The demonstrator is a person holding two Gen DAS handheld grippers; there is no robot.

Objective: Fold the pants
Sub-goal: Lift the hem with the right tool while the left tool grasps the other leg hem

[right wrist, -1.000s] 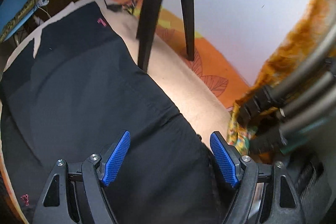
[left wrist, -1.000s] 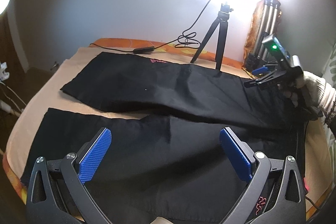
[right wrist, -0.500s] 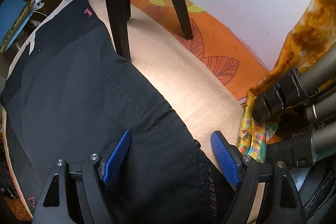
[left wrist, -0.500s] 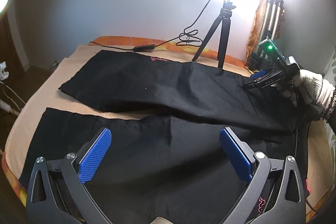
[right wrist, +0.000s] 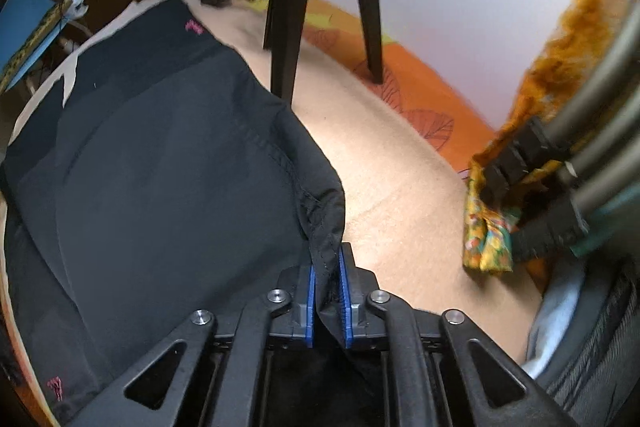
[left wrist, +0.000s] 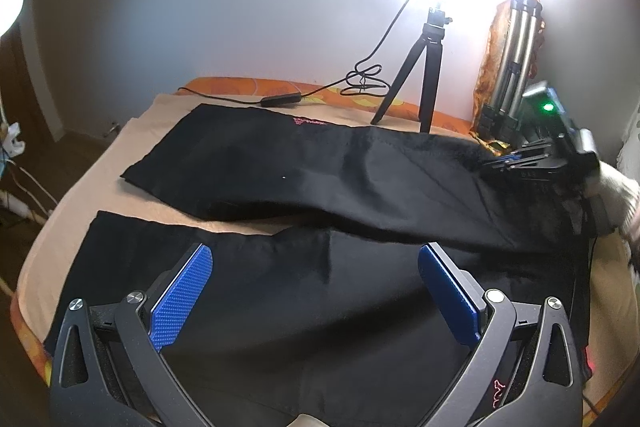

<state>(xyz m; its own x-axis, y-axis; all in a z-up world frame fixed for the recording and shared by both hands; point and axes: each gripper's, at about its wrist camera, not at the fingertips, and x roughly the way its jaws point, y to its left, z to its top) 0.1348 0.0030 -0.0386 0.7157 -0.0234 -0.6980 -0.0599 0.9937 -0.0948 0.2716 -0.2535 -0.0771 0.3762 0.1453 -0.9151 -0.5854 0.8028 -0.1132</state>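
Black pants (left wrist: 304, 171) lie spread across a beige bed cover (left wrist: 100, 163), both legs running to the left, with a pink logo on the far leg. My left gripper (left wrist: 314, 255) hovers open over the near leg, nothing between its blue pads. At the far right my right gripper (left wrist: 504, 163) is at the pants' far waist edge. In the right wrist view its jaws (right wrist: 326, 259) are closing, and the blue pads press on a bunched fold of the pants (right wrist: 160, 187) hem, which rises off the cover.
A small black tripod (left wrist: 420, 67) stands at the bed's far edge by the wall, with a cable (left wrist: 360, 79) beside it. Silver folded tripod legs (left wrist: 520, 47) and patterned orange cloth (right wrist: 488, 239) sit at the far right. A gloved hand (left wrist: 616, 187) holds the right gripper.
The right gripper went from wide open over the waist edge to pinched on the fabric, and the edge now lifts. The left gripper has stayed open in place.
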